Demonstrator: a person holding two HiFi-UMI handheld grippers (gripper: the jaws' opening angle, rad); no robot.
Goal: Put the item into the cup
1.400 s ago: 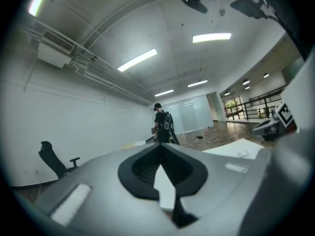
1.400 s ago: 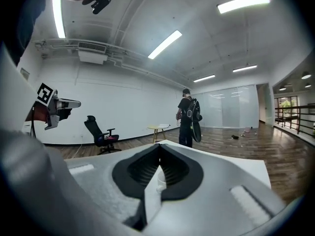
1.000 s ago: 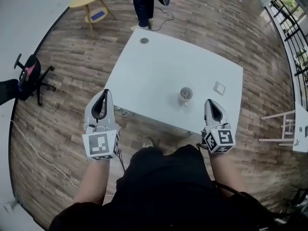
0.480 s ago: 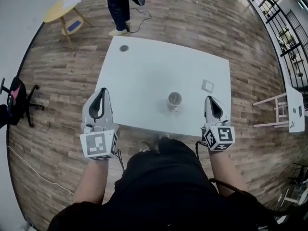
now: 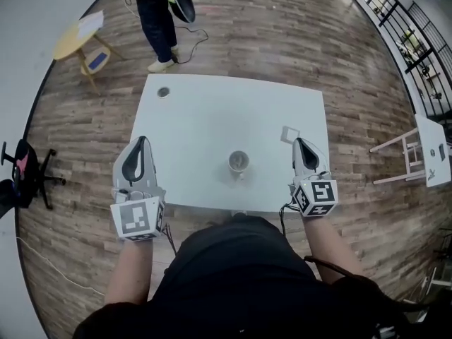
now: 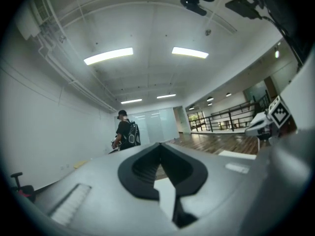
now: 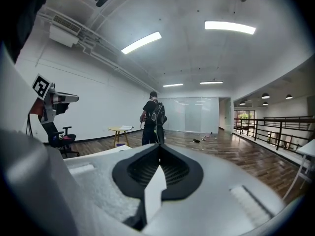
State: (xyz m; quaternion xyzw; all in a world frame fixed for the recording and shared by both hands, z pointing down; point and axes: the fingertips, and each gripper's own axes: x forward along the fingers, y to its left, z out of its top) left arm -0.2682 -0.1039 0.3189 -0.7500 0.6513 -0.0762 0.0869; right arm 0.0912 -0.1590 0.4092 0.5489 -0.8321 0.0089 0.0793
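In the head view a white cup [image 5: 238, 162] stands near the front edge of the white table [image 5: 212, 119]. A small flat white square item [image 5: 289, 133] lies on the table to the cup's right. My left gripper [image 5: 140, 142] hovers at the table's front left corner, shut and empty. Over the front right edge, just below the square item, is my right gripper [image 5: 299, 142], also shut with nothing in it. Both gripper views point level across the room; the left gripper [image 6: 160, 146] and the right gripper [image 7: 158, 149] show their tips meeting.
A small dark round disc [image 5: 163, 92] sits at the table's far left corner. A person [image 5: 157, 20] stands beyond that corner near a yellow round table [image 5: 78, 34]. An office chair [image 5: 25, 171] is at the left, a white stand [image 5: 427, 154] at the right.
The table and cup have slid down and left in the head view, so I stand closer. My right gripper now reaches over the table's front right edge. Both stay shut.
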